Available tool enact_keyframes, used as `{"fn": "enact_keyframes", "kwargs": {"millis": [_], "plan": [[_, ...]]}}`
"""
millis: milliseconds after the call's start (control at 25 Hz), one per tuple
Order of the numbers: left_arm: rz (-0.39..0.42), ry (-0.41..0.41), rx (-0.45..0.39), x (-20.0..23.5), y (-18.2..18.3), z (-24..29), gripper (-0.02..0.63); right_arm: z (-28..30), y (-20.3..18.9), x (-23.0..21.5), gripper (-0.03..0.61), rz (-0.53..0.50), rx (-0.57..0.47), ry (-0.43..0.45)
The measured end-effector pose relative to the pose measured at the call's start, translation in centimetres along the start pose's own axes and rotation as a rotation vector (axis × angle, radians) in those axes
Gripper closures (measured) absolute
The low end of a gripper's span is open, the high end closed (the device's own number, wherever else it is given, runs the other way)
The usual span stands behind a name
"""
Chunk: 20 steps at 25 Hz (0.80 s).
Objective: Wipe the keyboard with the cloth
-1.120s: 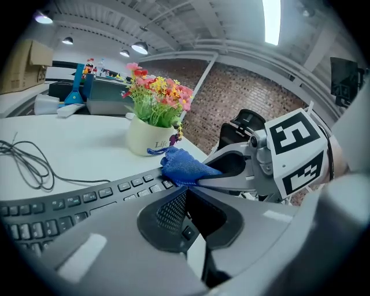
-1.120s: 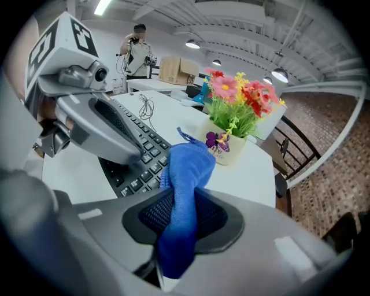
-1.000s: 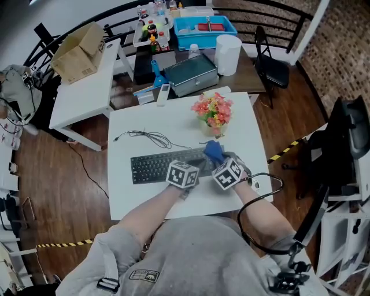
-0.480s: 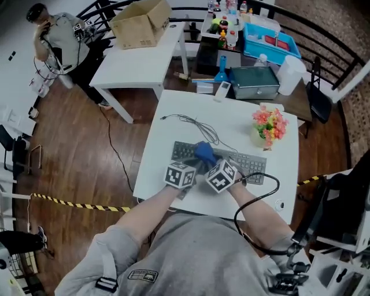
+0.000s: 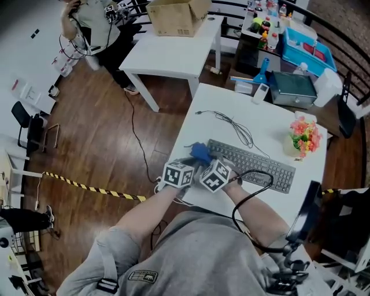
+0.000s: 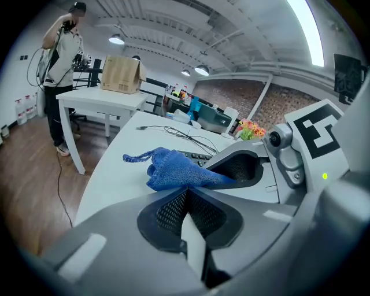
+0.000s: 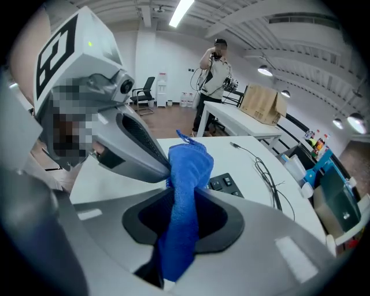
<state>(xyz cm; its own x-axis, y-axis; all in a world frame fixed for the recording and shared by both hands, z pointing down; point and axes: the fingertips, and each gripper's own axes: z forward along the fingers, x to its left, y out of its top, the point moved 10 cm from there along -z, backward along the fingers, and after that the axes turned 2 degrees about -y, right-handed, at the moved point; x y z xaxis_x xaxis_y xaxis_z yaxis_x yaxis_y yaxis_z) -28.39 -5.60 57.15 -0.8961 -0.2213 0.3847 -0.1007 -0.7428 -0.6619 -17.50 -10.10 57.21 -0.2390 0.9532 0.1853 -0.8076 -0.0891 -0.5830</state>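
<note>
A dark keyboard (image 5: pixel 254 163) lies across the white table (image 5: pixel 231 110). My right gripper (image 5: pixel 203 162) is shut on a blue cloth (image 5: pixel 200 152), which rests at the keyboard's left end near the table's left edge. In the right gripper view the cloth (image 7: pixel 188 173) runs up between the jaws of that gripper (image 7: pixel 180 199), with keys (image 7: pixel 228 184) just behind. My left gripper (image 5: pixel 192 164) is close beside it on the left. In the left gripper view its jaws (image 6: pixel 185 193) are shut, tips against the cloth (image 6: pixel 170 170); whether they pinch any of it I cannot tell.
A thin black cable (image 5: pixel 231 124) lies behind the keyboard, and a flower pot (image 5: pixel 305 137) stands at the far right. A grey metal box (image 5: pixel 298 87) and a remote (image 5: pixel 261 92) sit beyond. A second white table (image 5: pixel 173 55) bears a cardboard box (image 5: pixel 176 11). A person (image 5: pixel 92 17) stands far left.
Both grippers slid left along the keyboard with the cloth, from its right part to its left end. The head view swung with them.
</note>
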Motion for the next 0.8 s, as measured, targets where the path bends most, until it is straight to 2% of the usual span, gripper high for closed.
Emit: {"fn": "enact_keyframes", "kwargs": {"millis": [200,400,800], "plan": [[0.013,-0.018,0.016,-0.1,-0.1,0.6,0.62,0.0,-0.3,0.2,0.472,0.006,-0.007,-0.018],[0.048,-0.069,0.039,-2.1,0.4,2.1,0.62,-1.5,-2.4,-0.5,0.472,0.049,0.009,-0.051],[0.149,-0.189,0.099,-10.4,1.1,8.0,0.62,-6.7,-10.6,-3.6,0.472,0.169,0.052,-0.151]]}}
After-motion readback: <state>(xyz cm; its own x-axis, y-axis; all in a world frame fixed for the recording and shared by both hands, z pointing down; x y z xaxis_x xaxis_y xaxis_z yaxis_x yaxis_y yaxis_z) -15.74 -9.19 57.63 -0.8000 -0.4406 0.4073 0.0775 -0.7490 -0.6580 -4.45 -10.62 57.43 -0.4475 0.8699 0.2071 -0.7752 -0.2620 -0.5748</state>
